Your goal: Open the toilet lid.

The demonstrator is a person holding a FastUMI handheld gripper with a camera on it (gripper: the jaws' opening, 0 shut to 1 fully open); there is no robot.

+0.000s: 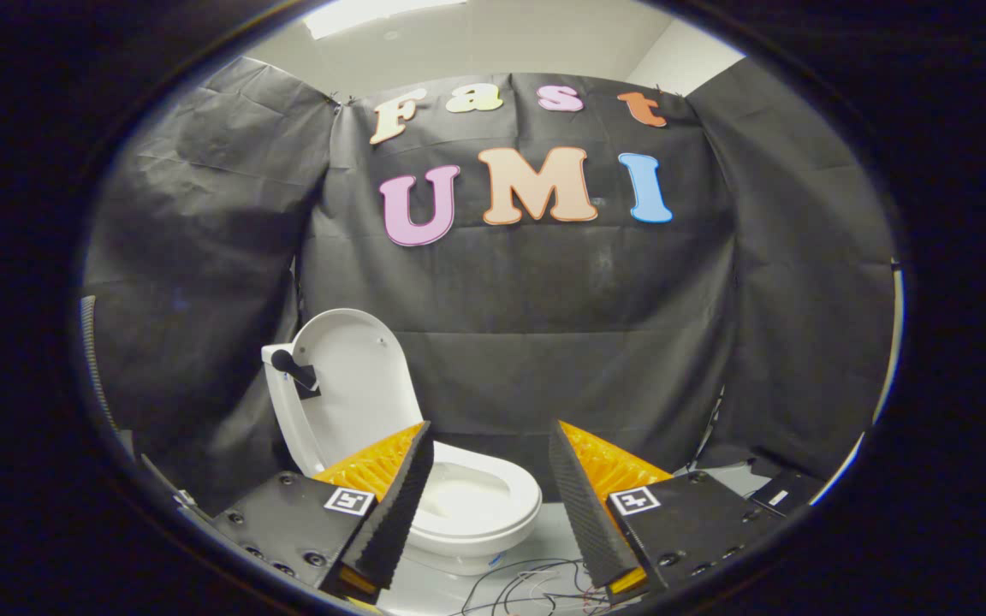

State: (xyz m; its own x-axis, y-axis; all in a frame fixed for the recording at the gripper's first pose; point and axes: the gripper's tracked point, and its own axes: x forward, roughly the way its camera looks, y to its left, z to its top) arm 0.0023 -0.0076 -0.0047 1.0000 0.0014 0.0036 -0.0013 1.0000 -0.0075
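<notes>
Nearest us, our gripper point(490, 500) has its fingers spread apart, clamped on nothing. Loose wires point(527, 586) trail on the floor just below them. Just beyond the fingers sits the white toilet bowl point(480, 505), its seat down. Behind it the toilet lid point(356, 376) stands upright, so we judge the opening done.
</notes>
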